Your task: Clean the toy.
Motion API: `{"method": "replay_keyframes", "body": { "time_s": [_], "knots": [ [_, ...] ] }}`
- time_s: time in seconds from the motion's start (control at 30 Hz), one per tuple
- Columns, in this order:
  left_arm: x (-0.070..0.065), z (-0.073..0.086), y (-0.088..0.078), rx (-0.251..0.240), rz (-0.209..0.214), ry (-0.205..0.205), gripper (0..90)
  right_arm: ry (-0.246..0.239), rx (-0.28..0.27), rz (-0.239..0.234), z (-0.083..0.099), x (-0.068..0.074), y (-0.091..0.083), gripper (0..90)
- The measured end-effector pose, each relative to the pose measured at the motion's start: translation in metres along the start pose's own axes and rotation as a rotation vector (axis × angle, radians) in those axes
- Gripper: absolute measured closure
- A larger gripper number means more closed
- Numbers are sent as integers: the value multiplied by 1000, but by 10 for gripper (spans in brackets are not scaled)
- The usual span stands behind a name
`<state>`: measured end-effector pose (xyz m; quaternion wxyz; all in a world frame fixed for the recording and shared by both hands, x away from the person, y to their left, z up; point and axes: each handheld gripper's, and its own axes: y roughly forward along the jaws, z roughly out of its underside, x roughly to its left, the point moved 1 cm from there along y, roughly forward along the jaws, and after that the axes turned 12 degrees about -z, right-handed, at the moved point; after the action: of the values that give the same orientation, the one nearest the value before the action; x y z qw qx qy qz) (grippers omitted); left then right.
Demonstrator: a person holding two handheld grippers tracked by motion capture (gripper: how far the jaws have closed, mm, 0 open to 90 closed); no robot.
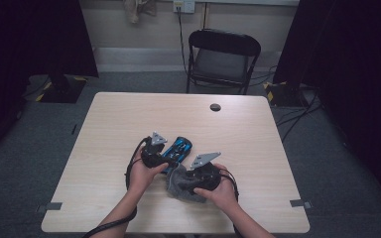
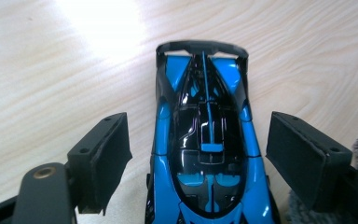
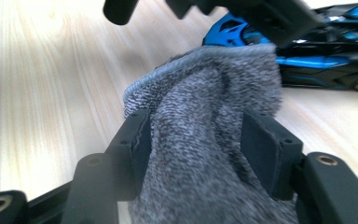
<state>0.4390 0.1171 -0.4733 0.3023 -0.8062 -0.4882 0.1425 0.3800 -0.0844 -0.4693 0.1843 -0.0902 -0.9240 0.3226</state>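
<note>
My left gripper [image 2: 200, 154] straddles the blue toy car [image 2: 208, 154] on the table [image 1: 129, 119], jaws wide and clear of both flanks — released, so I'd close squarely on the body mid-length before any rubbing. My right gripper [image 3: 205, 149] has the grey cloth [image 3: 209, 140] bunched between its jaws just beside the car; the pads look to touch the fabric, though I can't tell how firmly — best re-clench so the cloth doesn't slip while wiping.
</note>
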Motion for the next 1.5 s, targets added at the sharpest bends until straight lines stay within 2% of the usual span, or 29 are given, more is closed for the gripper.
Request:
{"method": "replay_keyframes", "body": {
  "time_s": [0.17, 0.3, 0.4, 0.43, 0.57, 0.7, 0.77, 0.9, 0.97, 1.1, 1.13, 1.23, 1.27, 1.33, 1.47, 1.5],
  "knots": [
    [1, -5, -18, -31, 32, 20, 213, 15, -34, 32, 1, -7, -24, 404],
    [-1, -5, -31, -52, 73, 39, 211, 28, -49, 84, 10, -18, -43, 356],
    [-4, -1, -37, -57, 102, 44, 211, 77, -61, 83, 22, -27, -53, 319],
    [-5, 0, -39, -57, 112, 37, 210, 80, -61, 91, 25, -29, -54, 311],
    [-13, 2, -47, -63, 160, 59, 209, 86, -81, 141, 39, -36, -65, 272],
    [-21, 3, -51, -51, 187, 91, 207, 111, -78, 185, 54, -43, -78, 219],
    [-26, 5, -51, -53, 210, 87, 207, 121, -76, 193, 61, -47, -82, 199],
    [-38, 8, -51, -50, 260, 123, 206, 132, -55, 211, 75, -53, -83, 169],
    [-43, 11, -51, -41, 287, 141, 207, 131, -28, 241, 80, -56, -81, 167],
    [-52, 17, -49, -30, 337, 193, 207, 141, -23, 259, 86, -61, -77, 161],
    [-54, 18, -49, -35, 347, 191, 207, 138, -16, 267, 88, -62, -76, 156],
    [-59, 22, -48, -40, 380, 208, 194, 129, -42, 284, 89, -63, -74, 153],
    [-61, 24, -47, -35, 387, 237, 190, 119, -34, 291, 89, -63, -73, 153],
    [-66, 26, -46, -40, 399, 267, 189, 111, -39, 318, 90, -63, -70, 144],
    [-71, 26, -45, -44, 414, 291, 174, 107, -48, 319, 90, -63, -70, 143],
    [-72, 26, -44, -58, 418, 306, 166, 104, -47, 316, 90, -64, -70, 143]
  ]
}}
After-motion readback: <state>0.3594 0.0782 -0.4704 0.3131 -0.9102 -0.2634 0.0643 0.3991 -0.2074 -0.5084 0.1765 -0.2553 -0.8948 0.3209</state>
